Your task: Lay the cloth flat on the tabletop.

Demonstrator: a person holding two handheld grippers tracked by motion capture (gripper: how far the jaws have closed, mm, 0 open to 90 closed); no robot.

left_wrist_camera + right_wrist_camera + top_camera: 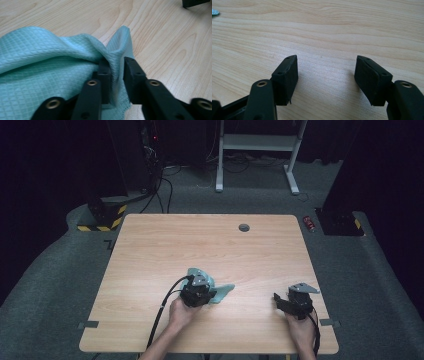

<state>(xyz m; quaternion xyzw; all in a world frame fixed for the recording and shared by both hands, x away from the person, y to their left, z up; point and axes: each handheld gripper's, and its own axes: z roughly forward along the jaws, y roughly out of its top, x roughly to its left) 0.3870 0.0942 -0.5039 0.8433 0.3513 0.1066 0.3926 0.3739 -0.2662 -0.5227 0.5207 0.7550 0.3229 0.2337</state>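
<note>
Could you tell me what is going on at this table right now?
A person works at a wooden table with a gripper in each hand. The left gripper is pinching a fold of a teal cloth that lies crumpled on the table. The right gripper sits open over bare wood, holding nothing.

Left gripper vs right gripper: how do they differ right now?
The left gripper has its jaws nearly together with a fold of the teal cloth between them; the right gripper has its jaws spread wide with nothing between. The left one sits mid-table, the right one near the table's right edge. Both are hand-held, low over the wood.
</note>
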